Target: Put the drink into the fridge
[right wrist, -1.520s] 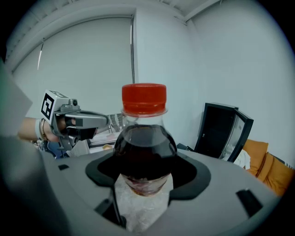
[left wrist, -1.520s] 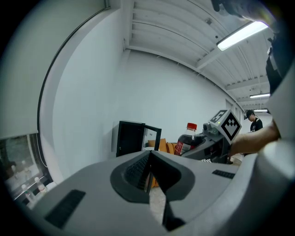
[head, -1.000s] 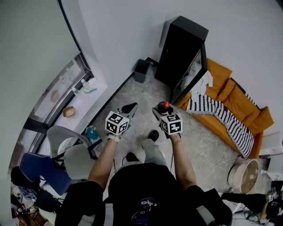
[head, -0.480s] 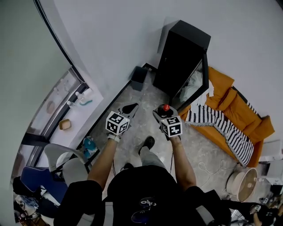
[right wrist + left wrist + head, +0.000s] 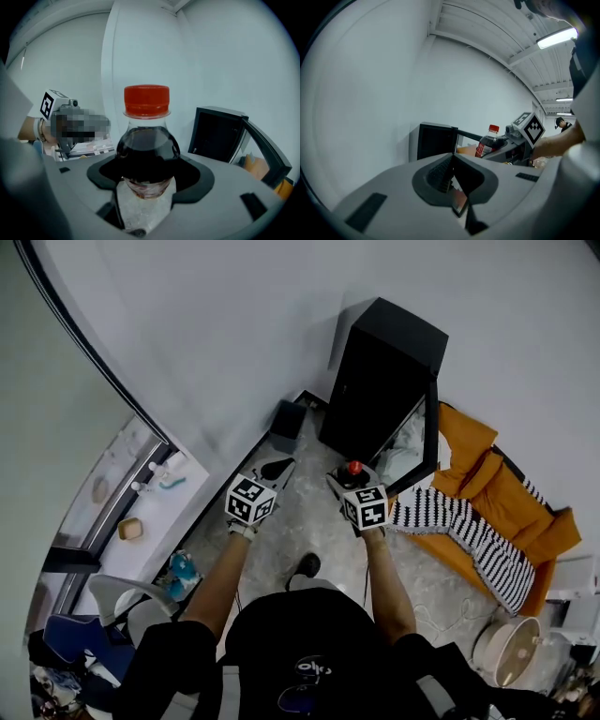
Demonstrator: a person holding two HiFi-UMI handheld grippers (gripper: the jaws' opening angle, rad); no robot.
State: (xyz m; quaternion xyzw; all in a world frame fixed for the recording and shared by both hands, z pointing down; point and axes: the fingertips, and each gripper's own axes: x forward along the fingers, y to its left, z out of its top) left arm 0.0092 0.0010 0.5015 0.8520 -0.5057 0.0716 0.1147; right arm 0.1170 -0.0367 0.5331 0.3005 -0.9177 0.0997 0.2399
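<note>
stepped nearer the black fridge since a second ago, leaving the window ledge lower and further left in the head view. pinching the drink bottle upright in the right tongs, just right of centre, red cap on top, dark liquid up to the shoulder. gripped low on its body in the right gripper view, a pad on either side. holding it in the air short of the fridge, not inside. keeping the left tongs pressed together on nothing, left of centre, beside the bottle but apart from it. facing a fridge door swung open toward the right, with an orange sofa and a striped blanket toward the right edge, and a dark bin on the floor left of the fridge.
</note>
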